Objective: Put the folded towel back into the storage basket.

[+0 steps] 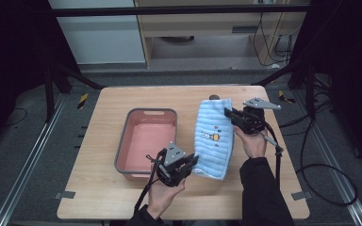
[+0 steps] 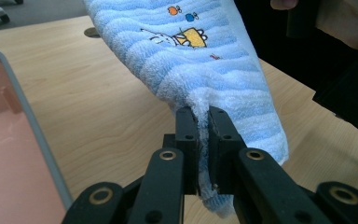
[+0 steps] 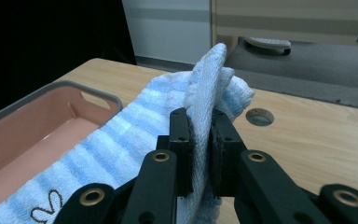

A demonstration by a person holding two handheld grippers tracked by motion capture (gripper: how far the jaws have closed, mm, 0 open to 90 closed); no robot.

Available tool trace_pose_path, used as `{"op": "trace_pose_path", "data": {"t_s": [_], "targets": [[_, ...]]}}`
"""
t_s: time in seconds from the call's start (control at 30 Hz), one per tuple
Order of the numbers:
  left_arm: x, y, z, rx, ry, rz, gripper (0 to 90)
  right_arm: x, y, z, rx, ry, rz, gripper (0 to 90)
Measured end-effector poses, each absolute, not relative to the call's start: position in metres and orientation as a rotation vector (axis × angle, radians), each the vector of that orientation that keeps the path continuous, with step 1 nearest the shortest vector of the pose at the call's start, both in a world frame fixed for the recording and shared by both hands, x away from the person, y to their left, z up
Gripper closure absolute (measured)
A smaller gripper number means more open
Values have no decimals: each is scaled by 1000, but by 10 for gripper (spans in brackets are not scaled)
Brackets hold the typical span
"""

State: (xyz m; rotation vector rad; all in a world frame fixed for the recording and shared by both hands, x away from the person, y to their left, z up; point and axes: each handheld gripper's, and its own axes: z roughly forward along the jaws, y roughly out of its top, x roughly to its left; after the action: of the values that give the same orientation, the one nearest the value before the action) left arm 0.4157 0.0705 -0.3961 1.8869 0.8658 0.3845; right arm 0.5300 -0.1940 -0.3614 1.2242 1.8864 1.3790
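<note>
A light-blue striped terry towel with a small cartoon print [image 1: 213, 134] lies stretched lengthwise over the light wooden table [image 1: 99, 141], just to the right of a pink rectangular plastic basin with a grey rim [image 1: 146, 141].

The left gripper [image 1: 191, 162], held in the person's left hand [image 1: 162, 193], has its jaws closed on the near corner of the towel; the left gripper view shows the fabric [image 2: 200, 70] pinched between the two black jaws and lifted clear of the table there.

The right gripper [image 1: 230, 114], held in the right hand [image 1: 253, 141], is clamped on the far end of the towel. In the right gripper view the cloth [image 3: 205, 93] stands bunched upright between the jaws, with the basin [image 3: 37, 130] to one side and a round hole in the tabletop [image 3: 259, 116] beyond.
</note>
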Motion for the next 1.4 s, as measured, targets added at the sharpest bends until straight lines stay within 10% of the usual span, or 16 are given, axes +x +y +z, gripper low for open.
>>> {"op": "trace_pose_path", "data": {"t_s": [1.4], "targets": [[410,176,-347,1822,953,568,840,551,-88,-307,1053,1914,1488,815]]}}
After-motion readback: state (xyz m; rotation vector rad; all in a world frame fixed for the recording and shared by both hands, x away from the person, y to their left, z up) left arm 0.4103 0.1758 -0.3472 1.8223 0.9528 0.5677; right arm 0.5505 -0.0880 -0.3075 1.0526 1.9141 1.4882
